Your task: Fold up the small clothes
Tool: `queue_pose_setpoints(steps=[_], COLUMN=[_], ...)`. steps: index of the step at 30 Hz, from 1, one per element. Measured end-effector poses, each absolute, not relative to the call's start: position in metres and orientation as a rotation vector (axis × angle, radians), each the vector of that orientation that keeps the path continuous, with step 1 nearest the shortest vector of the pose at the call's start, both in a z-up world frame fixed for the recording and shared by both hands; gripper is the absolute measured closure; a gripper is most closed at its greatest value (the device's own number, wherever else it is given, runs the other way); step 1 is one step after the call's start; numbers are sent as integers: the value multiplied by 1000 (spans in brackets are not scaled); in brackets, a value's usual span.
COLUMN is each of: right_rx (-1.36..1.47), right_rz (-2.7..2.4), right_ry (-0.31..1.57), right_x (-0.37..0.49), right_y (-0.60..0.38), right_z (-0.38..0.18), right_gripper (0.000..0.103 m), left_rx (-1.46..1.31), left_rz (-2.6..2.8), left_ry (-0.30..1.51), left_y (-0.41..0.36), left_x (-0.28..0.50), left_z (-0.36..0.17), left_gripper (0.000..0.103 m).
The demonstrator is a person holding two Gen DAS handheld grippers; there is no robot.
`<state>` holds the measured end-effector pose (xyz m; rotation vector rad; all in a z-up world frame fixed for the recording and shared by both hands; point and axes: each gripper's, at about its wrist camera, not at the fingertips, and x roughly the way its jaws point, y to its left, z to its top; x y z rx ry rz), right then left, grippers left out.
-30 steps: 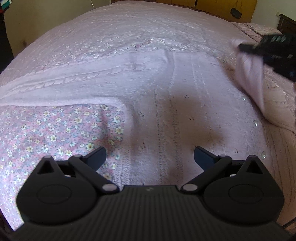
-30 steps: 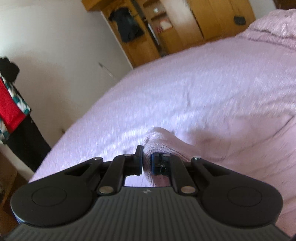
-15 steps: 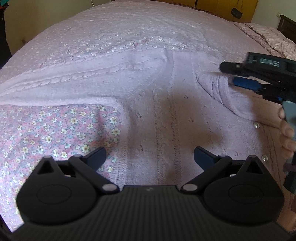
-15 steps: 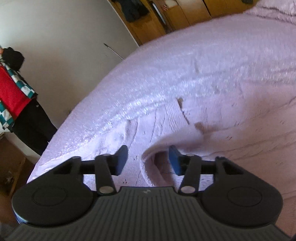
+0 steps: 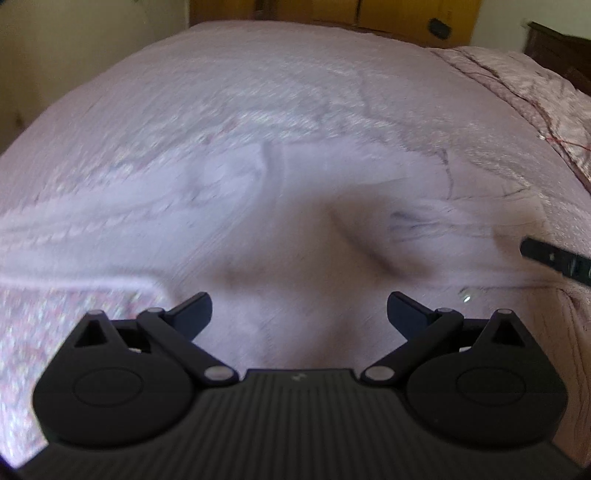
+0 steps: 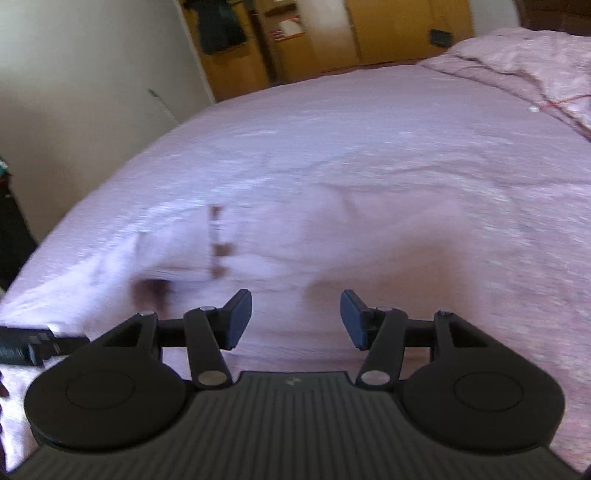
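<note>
Both views are softly lit by daylight, with no hard glare; the pale pink knit garment (image 5: 295, 236) looks washed out and bright just ahead of the left gripper (image 5: 299, 310) fingertips. A dim shadow patch lies ahead of and between those fingers. Motion blur smears the fabric in both pictures, heaviest ahead of the right gripper (image 6: 295, 317) fingers, while the black fingers themselves stay sharp. Fisheye distortion bows the bedspread (image 6: 406, 129) into a dome, and the wardrobe (image 6: 369, 33) far beyond the fingertips is blurred
</note>
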<state>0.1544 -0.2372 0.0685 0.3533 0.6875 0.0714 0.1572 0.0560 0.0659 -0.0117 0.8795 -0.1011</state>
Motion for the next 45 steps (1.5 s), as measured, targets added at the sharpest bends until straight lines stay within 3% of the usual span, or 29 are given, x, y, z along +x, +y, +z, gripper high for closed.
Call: queue_pose_setpoints(steps=[17, 20, 22, 23, 29, 45], right_rx=[426, 410, 392, 384, 389, 419], right_rz=[28, 36, 43, 46, 46, 42], right_ry=[672, 658, 651, 649, 632, 635], right_x=[137, 134, 133, 132, 131, 131], right_y=[-284, -281, -280, -280, -280, -283], right_z=[12, 12, 11, 11, 8, 9], right_gripper=[41, 41, 41, 41, 41, 41], left_rx=[136, 175, 151, 119, -61, -131], left_rz=[-27, -11, 3, 17, 49, 130], left_ry=[749, 711, 709, 709, 736, 773], left_y=[-20, -20, -13, -6, 39, 91], left_x=[231, 229, 226, 224, 207, 184], left_z=[28, 29, 32, 34, 39, 43], left_gripper=[2, 29, 54, 56, 55, 52])
